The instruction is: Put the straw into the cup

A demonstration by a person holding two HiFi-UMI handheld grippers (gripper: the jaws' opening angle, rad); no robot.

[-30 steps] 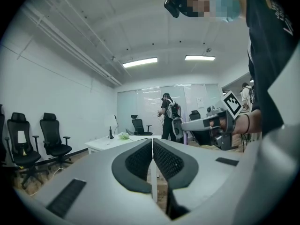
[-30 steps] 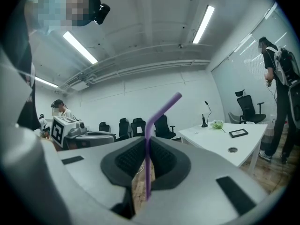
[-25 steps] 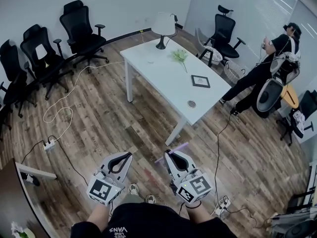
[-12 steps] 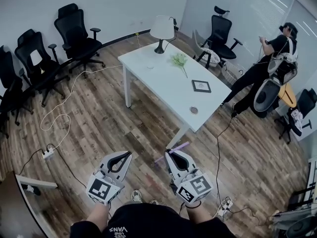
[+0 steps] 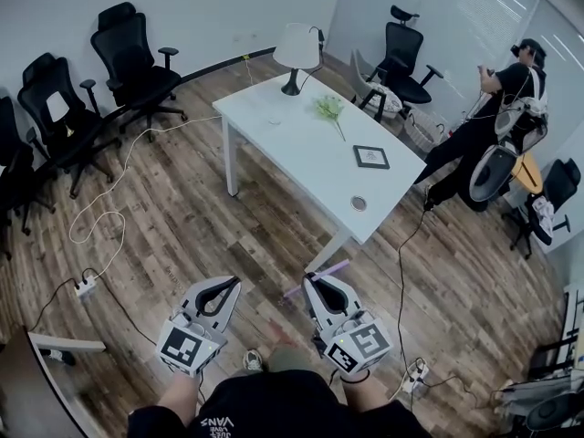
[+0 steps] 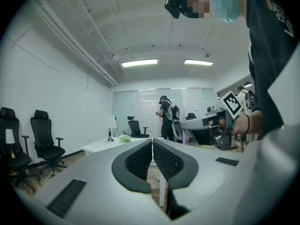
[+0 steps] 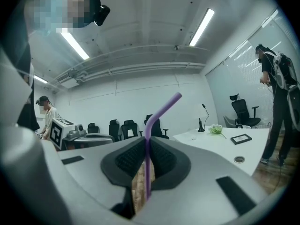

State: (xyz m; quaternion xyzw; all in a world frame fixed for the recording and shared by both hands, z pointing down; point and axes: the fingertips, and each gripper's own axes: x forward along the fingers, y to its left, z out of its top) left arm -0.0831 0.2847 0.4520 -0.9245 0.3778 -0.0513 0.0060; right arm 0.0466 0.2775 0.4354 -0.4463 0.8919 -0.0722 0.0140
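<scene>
compared with a second ago, the wooden floor (image 5: 182, 217) has slid through the head view. the white surface (image 5: 301, 144) now lies a little lower in the picture. the black chairs (image 5: 137, 53) have shifted toward the left edge, and the power strip (image 5: 84, 286) sits lower at the left. the other person (image 5: 493, 126) by the right wall stands in much the same spot. both tongs keep their place at the bottom of the head view, side by side.

the only print that can be read is "vans" on the dark shirt (image 5: 274, 413) at the bottom edge, seen upside down. each of the tongs carries a cube with black-and-white square markers.

the left tongs (image 5: 224, 285) have their ribbed pads pressed together with nothing between them. the right tongs (image 5: 315, 282) are closed on the straw (image 5: 333, 270), nipped between the dark pads. the straw is thin, purple and bendable. in the right gripper view it runs straight up between the pads, then bends above the tips and leans to the right. in the head view its free end pokes out past the tips toward the surface's near leg.

the cup (image 5: 359, 203) is a small round thing showing as a dark ring. it stands on the surface between the picture frame (image 5: 370, 156) and the near corner, well apart from the straw.
</scene>
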